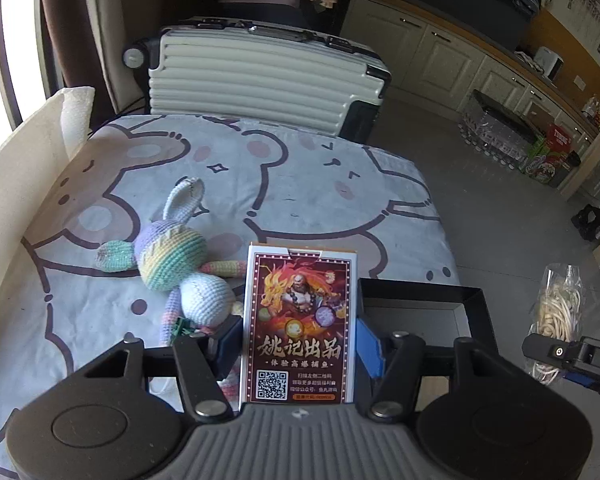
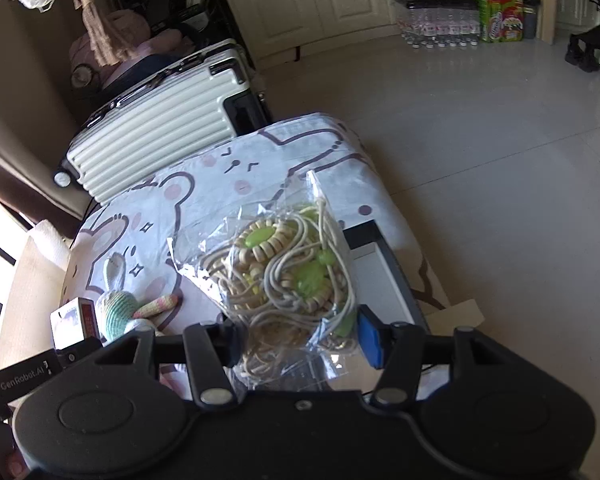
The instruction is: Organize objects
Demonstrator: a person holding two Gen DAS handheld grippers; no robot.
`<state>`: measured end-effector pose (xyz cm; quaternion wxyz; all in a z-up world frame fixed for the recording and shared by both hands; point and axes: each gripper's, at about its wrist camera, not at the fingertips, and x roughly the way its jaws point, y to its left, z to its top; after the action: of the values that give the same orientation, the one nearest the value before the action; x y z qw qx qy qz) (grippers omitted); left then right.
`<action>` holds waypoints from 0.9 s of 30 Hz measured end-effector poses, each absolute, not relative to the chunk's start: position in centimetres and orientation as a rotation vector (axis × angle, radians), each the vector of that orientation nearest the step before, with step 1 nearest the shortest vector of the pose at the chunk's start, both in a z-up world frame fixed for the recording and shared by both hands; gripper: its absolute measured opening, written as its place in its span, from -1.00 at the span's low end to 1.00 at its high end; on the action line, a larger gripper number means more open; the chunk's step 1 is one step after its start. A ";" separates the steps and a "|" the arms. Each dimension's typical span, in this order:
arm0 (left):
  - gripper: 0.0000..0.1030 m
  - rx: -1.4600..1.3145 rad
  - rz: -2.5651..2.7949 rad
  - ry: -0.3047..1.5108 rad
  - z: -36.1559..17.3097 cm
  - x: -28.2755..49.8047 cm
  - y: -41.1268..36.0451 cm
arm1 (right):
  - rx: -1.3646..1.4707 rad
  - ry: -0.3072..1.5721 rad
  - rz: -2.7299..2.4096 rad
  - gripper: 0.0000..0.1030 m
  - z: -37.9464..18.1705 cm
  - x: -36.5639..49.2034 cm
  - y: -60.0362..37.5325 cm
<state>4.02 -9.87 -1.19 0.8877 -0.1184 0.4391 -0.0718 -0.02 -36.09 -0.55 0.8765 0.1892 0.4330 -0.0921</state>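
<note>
The left claw (image 1: 298, 344) is clamped on a box of playing cards (image 1: 298, 320), which stands upright between the blue pads with its printed face toward the camera. Just behind and left of the box, a crocheted rabbit (image 1: 172, 260) lies on the bear-print cloth (image 1: 300, 184) that covers the desk. A black tray (image 1: 466, 300) sits right of the box on the same cloth.

The right claw (image 2: 296, 340) is clamped on a clear plastic bag of beads and cord (image 2: 284, 264); the bag rises from between the pads and leans out over the cloth, with the tray (image 2: 392, 264) just beyond it to the right. At the left edge of this view the card box (image 2: 74, 318) shows in the other claw, beside the rabbit (image 2: 118, 308). A ribbed white suitcase (image 1: 260, 76) stands on the floor past the far end of the desk.
</note>
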 end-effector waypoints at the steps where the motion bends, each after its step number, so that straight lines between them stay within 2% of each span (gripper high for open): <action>1: 0.16 -0.244 -0.156 0.914 -1.2 4.1 -10.4 | 0.398 0.903 -0.197 0.09 -0.6 -0.1 -36.4; 27: 0.16 -0.293 -0.278 0.954 -4.5 8.9 -17.9 | 0.457 0.955 -0.222 0.09 -5.2 2.8 -40.6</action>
<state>8.94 -17.90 -4.48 0.8688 -0.1399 0.4559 -0.1331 2.81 -40.63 -5.18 0.8572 0.2177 0.4545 -0.1055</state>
